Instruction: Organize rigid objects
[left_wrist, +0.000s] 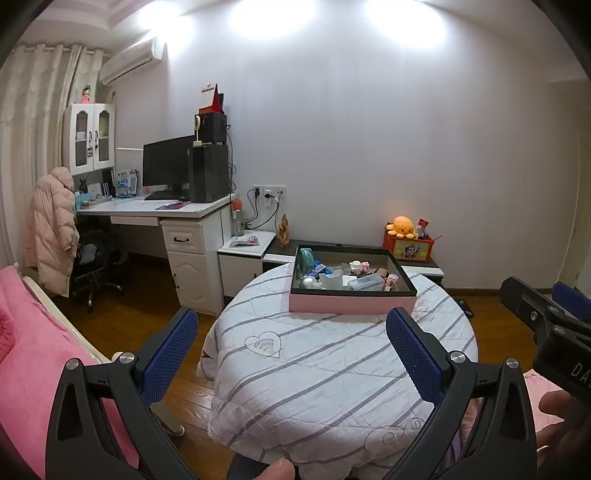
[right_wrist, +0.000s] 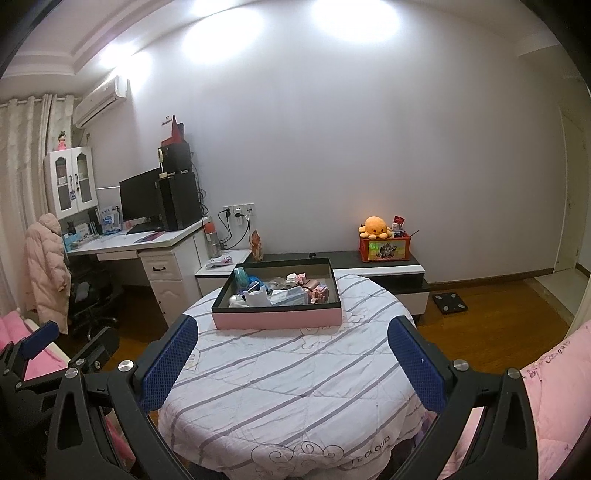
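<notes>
Pink-sided tray (left_wrist: 352, 305) with a dark inner rim, resting on the far half of a round table (left_wrist: 332, 369) under a white quilted cloth with grey stripes. Inside the tray, a jumble of small rigid things: a teal cup (left_wrist: 306, 258) upright in the far left corner, a white holder (left_wrist: 332, 281) near the middle, a clear plastic box (left_wrist: 365, 283) to its right, small pinkish pieces (left_wrist: 391, 280) toward the right wall; the rest too small to tell apart. Same tray (right_wrist: 277, 317) seen in the right wrist view, again on the far part of the table.

Left gripper (left_wrist: 291, 347) held well short of the tray, above the near side of the table, blue-padded fingers (left_wrist: 168, 345) spread wide, nothing between them. Right gripper (right_wrist: 291, 350) likewise spread wide and empty, over the near cloth, apart from the tray.

Beyond: a low black-topped cabinet (right_wrist: 384, 260) against the wall, bearing a red crate (right_wrist: 384, 249) with an orange plush octopus (right_wrist: 375, 227) on top. To the left, a white desk (left_wrist: 155, 210) with a dark monitor (left_wrist: 166, 166), a pink coat (left_wrist: 51, 229) hung on the chair.
</notes>
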